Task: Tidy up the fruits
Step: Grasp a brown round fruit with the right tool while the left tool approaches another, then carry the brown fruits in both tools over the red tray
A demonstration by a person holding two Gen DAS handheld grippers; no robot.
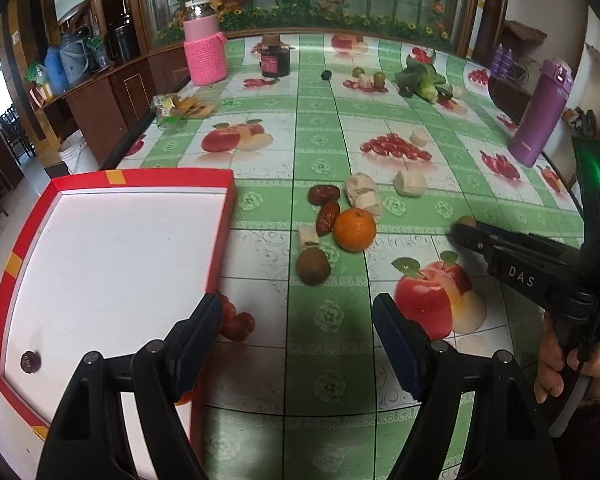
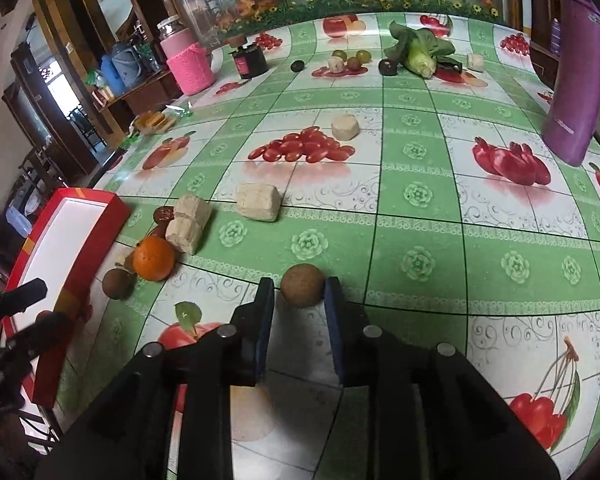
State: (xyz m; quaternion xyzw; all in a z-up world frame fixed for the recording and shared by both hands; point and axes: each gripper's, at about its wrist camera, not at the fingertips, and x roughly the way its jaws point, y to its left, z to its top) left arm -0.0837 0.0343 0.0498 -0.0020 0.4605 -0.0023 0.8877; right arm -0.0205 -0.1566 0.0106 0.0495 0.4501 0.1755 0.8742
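While my right gripper [image 2: 299, 294] pinches the brown kiwi [image 2: 302, 290] over the table, the red tray [image 1: 112, 178] lies far off to its left. My left gripper [image 1: 298, 314] hangs wide open, holding nothing, right beside that tray.

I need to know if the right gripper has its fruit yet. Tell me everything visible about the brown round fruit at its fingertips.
The brown fruit is small, round and dull, with a rough tan-brown skin like a kiwi's. It sits on the green patterned tablecloth, between the tips of the right gripper. The right finger pad looks against its side; a thin gap shows on the left, so a firm grip is unclear. In the left wrist view only its top peeks over that gripper. It stands apart from the orange.
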